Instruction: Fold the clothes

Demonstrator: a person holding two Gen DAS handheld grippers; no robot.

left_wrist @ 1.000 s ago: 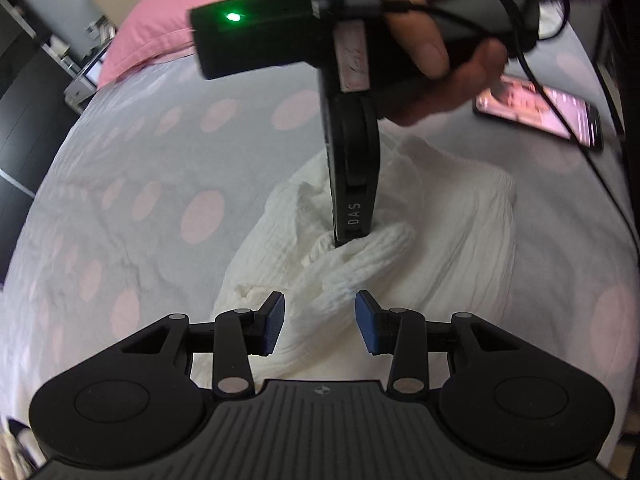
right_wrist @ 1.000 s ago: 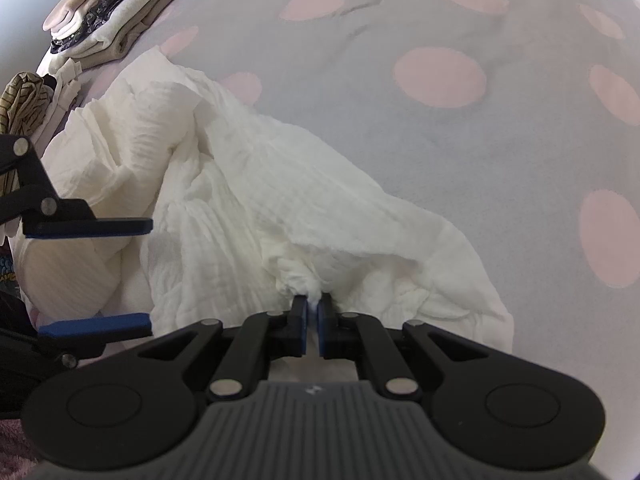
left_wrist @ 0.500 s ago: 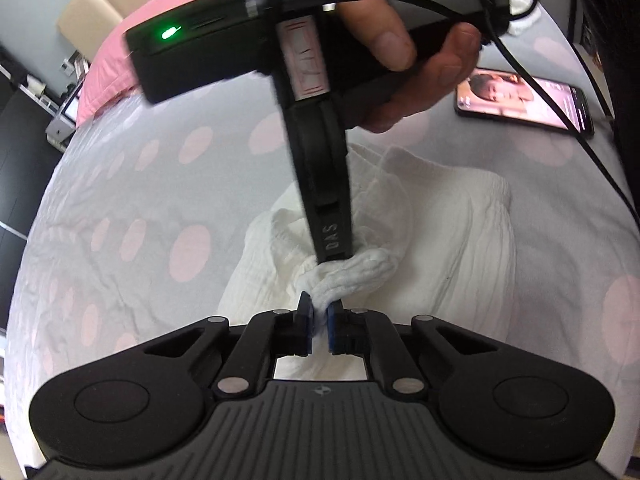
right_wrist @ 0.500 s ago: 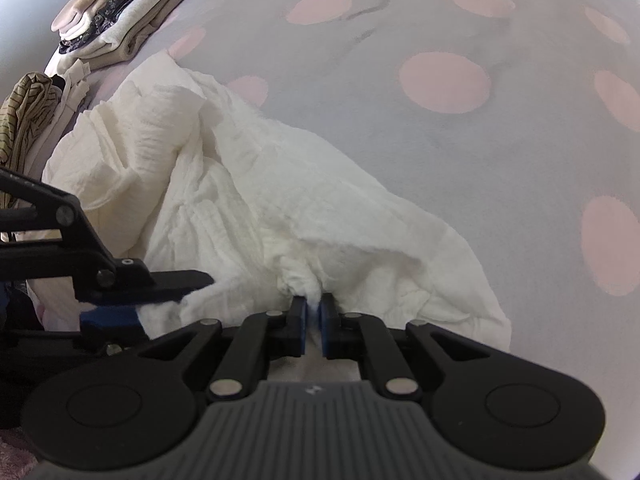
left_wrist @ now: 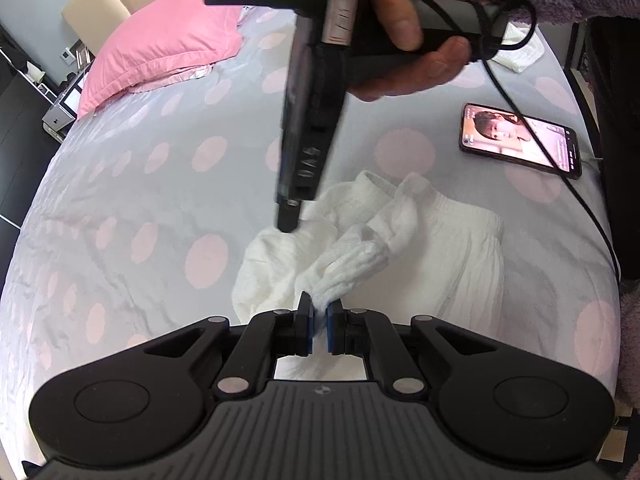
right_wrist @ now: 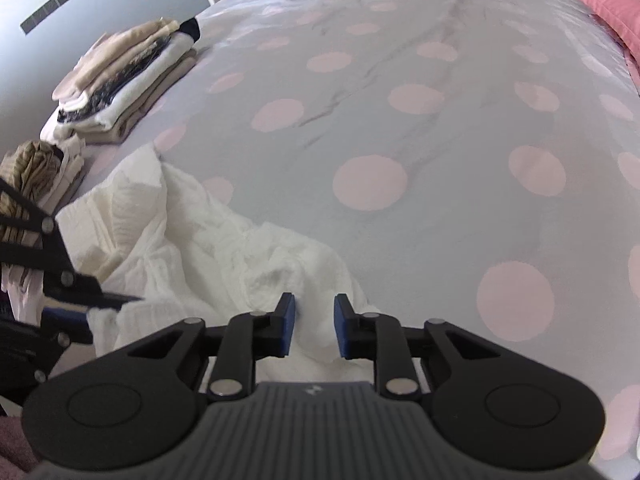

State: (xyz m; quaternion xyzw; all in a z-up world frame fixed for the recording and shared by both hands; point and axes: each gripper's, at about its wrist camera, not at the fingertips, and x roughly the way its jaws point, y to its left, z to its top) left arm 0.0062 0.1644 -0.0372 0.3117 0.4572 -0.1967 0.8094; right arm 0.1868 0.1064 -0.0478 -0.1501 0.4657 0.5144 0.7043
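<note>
A crumpled white ribbed garment (left_wrist: 448,248) lies on a grey bedspread with pink dots (left_wrist: 120,200). My left gripper (left_wrist: 320,309) is shut on a bunched fold of it and holds that fold a little above the bed. In the right wrist view the same garment (right_wrist: 168,240) spreads to the lower left. My right gripper (right_wrist: 315,314) hangs over its near edge with the jaws opening; cloth shows below the gap but the pads do not press on it. A hand (left_wrist: 416,32) carries the right gripper above the garment's far side.
A phone (left_wrist: 520,140) with a lit screen lies right of the garment, with a cable running past it. A pink pillow (left_wrist: 160,44) is at the bed's head. A stack of folded clothes (right_wrist: 120,80) and another pile (right_wrist: 32,176) sit near the bed's edge.
My left gripper closed on a fold of the white garment and lifted it slightly. My right gripper let go of its fold, opened and rose away from the cloth.
</note>
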